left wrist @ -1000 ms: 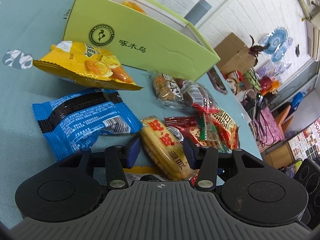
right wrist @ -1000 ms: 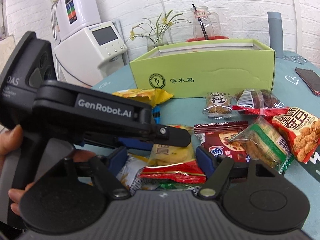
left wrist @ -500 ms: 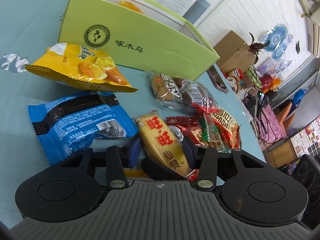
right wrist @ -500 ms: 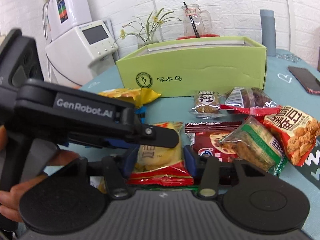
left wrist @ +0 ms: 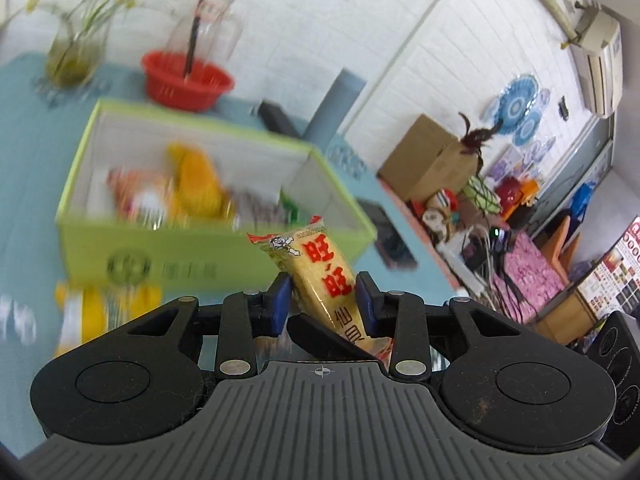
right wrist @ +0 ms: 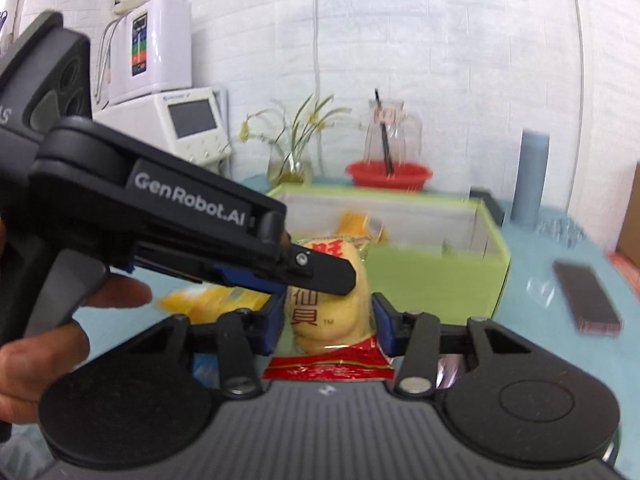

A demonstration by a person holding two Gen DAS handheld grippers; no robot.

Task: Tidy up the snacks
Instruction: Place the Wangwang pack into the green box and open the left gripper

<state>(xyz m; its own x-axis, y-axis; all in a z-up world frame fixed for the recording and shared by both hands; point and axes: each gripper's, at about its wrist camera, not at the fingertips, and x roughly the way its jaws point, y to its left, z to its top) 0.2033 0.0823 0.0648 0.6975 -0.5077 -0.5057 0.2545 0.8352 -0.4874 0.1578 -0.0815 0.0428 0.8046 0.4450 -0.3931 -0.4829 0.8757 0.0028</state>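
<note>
Above the near part of the teal counter (left wrist: 24,168), both grippers are pinching the same yellow rice-cracker packet (left wrist: 320,276). The left gripper (left wrist: 322,300) is gripping the packet's middle, its blue-padded jaws having just been closing on it, so the packet is standing tilted with its cartoon-printed end pointing up toward the box. The right gripper (right wrist: 326,320) is clamping the packet lower down, near the red crimped end, which is sticking out toward the camera; its jaws are closed on the wrapper. In the right wrist view the left gripper is crossing in from the left, with a person's hand (right wrist: 48,344) wrapping its handle. Behind the packet, the open lime-green box (left wrist: 140,256) is sitting on the counter, already holding several blurred snack bags. A yellow snack bag (left wrist: 104,312) is lying on the counter in front of the box's near left corner. Beyond the box's far edge, a red basket (right wrist: 388,174) with a glass pitcher in it, a vase of flowers (right wrist: 292,148) and a grey cylinder (right wrist: 530,176) are standing, and a dark phone (right wrist: 586,296) is lying toward the counter's right side.
</note>
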